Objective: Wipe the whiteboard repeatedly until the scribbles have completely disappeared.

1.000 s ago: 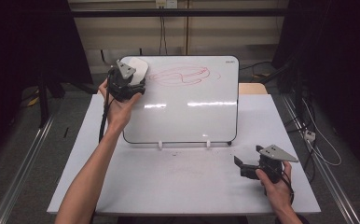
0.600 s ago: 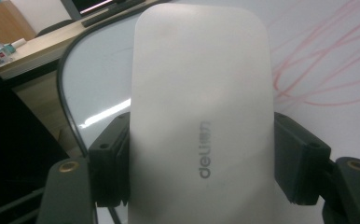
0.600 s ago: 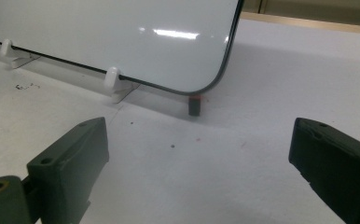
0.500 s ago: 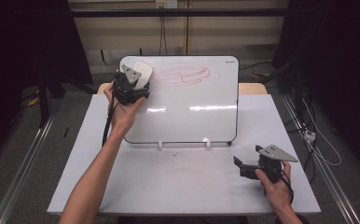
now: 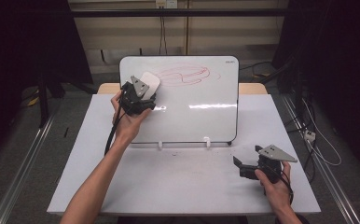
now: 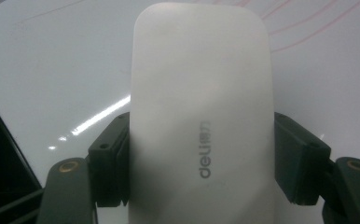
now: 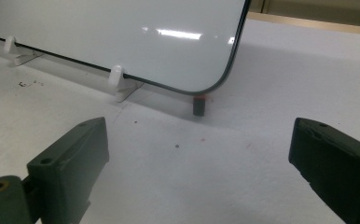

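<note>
The left gripper [image 5: 143, 95] clamps a white eraser [image 5: 148, 84] against the whiteboard [image 5: 201, 112], at ten o'clock of its face; the right gripper [image 5: 245, 167] rests open on the tabletop [image 5: 178, 186].

White eraser [image 6: 201, 116], grey "deli" lettering, clamped between the left gripper's [image 6: 201, 163] two black jaws; pressed flat against whiteboard [image 6: 52, 79]. Faint red marker lines [image 6: 308, 28] at upper right.

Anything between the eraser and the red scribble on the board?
No. In the high view, bare whiteboard separates the eraser from the scribble, just to its right.
</note>
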Demonstrator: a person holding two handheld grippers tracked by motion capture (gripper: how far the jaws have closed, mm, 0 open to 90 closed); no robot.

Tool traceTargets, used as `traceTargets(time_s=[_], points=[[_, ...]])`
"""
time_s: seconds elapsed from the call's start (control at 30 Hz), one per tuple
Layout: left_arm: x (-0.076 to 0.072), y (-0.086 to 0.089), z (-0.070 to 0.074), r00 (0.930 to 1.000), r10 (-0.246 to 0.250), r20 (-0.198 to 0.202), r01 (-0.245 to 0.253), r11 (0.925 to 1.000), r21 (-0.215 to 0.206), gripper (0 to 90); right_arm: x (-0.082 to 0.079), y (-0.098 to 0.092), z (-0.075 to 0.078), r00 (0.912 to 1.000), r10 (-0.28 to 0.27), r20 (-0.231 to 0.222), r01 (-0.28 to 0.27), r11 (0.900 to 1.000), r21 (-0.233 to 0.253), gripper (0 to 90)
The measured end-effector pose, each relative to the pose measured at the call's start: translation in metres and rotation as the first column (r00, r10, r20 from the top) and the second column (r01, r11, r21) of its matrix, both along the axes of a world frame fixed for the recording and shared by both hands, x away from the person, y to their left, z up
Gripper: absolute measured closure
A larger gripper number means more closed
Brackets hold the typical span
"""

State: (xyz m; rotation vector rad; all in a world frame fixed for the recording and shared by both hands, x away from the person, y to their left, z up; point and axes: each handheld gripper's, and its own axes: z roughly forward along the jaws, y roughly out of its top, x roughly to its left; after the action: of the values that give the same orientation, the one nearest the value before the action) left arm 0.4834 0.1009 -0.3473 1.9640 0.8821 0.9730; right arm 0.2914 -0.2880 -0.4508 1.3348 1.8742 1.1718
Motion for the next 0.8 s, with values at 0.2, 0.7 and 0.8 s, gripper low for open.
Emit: traceTargets(time_s=[0.2, 0.7, 0.8], points=[[0.005, 0.001, 0.005, 0.9998, -0.011, -0.017, 0.011, 0.9999, 0.011, 31.0, 0.0, -0.001, 0.0, 1.0, -0.002, 0.002, 0.002, 1.0, 0.002, 5.1], [0.034, 0.007, 0.038, 0.999, 0.043, -0.01, -0.043, 0.9991, -0.008, 31.0, -0.001, -0.003, 0.0, 1.0, -0.004, 0.001, 0.004, 1.0, 0.006, 5.1], [0.033, 0.006, 0.038, 0.9988, 0.048, -0.002, -0.048, 0.9988, -0.001, 31.0, -0.001, -0.003, 0.0, 1.0, -0.005, -0.001, 0.005, 1.0, 0.008, 5.1]])
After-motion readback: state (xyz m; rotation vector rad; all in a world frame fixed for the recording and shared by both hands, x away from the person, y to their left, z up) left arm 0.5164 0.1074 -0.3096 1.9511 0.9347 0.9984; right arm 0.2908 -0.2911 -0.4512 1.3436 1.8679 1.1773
